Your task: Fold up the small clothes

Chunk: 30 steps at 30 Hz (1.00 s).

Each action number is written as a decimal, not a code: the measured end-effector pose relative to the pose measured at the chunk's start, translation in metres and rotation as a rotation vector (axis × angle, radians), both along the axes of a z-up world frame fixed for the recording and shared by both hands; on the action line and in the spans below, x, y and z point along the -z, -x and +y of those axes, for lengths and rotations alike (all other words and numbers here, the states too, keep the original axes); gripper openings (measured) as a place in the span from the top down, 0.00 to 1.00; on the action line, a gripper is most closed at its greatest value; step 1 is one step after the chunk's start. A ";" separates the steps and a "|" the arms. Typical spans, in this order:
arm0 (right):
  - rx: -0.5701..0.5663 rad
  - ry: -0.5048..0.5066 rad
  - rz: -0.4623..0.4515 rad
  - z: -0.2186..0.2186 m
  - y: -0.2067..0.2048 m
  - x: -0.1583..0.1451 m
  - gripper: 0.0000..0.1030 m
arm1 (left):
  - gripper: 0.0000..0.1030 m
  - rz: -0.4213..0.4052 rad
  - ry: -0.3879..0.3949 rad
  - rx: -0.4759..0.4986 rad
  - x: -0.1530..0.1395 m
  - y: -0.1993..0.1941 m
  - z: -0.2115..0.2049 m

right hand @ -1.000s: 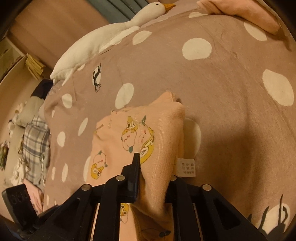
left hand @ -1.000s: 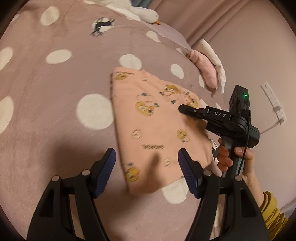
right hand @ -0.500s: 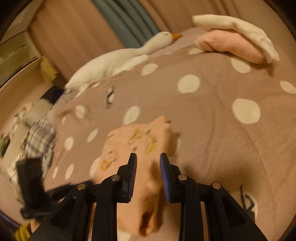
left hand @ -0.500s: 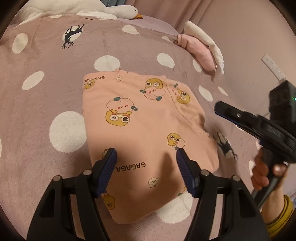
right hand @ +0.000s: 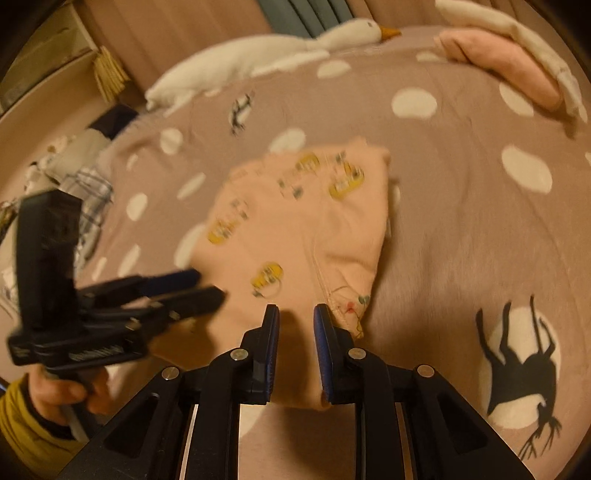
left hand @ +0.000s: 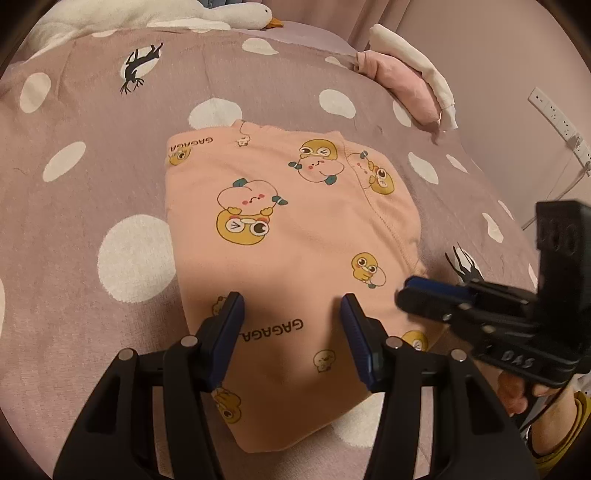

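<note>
A small peach garment (left hand: 295, 236) printed with yellow ducks and "GAGAGA" lies folded flat on the bedspread; it also shows in the right wrist view (right hand: 295, 229). My left gripper (left hand: 291, 314) is open and empty, hovering over the garment's near half. My right gripper (right hand: 295, 321) is open with a narrow gap, empty, just above the garment's near edge. In the left wrist view the right gripper (left hand: 406, 291) sits at the garment's right edge. In the right wrist view the left gripper (right hand: 207, 288) is at the left.
The mauve bedspread (left hand: 110, 110) has white dots and black bird prints. A white goose plush (left hand: 155, 14) lies at the far edge. Folded pink and white clothes (left hand: 402, 81) sit at the far right. A wall power strip (left hand: 554, 114) is at the right.
My right gripper let go of the garment's folded edge, opened, and pulled back toward its near edge. The garment now lies flat. My left gripper moved closer over it.
</note>
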State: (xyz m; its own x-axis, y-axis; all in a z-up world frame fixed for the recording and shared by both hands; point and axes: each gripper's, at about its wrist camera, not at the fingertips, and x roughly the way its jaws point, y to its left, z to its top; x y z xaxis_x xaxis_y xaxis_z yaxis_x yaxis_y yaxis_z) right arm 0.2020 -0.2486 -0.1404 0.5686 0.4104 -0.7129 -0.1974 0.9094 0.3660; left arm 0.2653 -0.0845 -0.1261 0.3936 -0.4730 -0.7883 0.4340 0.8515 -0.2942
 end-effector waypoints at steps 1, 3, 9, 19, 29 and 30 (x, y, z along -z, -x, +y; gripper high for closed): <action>-0.001 0.002 0.003 0.001 0.002 0.001 0.79 | 0.48 0.004 0.005 -0.002 0.001 0.000 0.001; -0.009 0.013 -0.003 0.004 0.005 -0.002 0.79 | 0.48 0.007 0.014 -0.004 0.001 0.000 0.002; -0.026 -0.070 -0.114 0.000 0.005 -0.039 0.79 | 0.48 0.007 0.019 -0.001 -0.002 0.007 0.005; 0.085 0.062 -0.028 0.019 -0.087 -0.025 0.79 | 0.48 -0.002 -0.023 0.029 0.002 0.032 0.003; 0.118 0.075 0.012 0.010 -0.083 -0.019 0.79 | 0.48 0.002 0.008 0.028 -0.003 0.038 0.010; 0.106 0.068 -0.018 0.009 -0.078 -0.024 0.79 | 0.47 -0.005 0.030 0.022 -0.007 0.038 0.014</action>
State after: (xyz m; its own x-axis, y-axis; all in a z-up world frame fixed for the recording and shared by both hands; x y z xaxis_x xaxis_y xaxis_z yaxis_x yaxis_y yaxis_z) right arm 0.2799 -0.2394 -0.1168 0.6194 0.2978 -0.7264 -0.1045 0.9483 0.2997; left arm 0.2274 -0.0707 -0.1194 0.3868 -0.5046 -0.7719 0.4541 0.8327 -0.3168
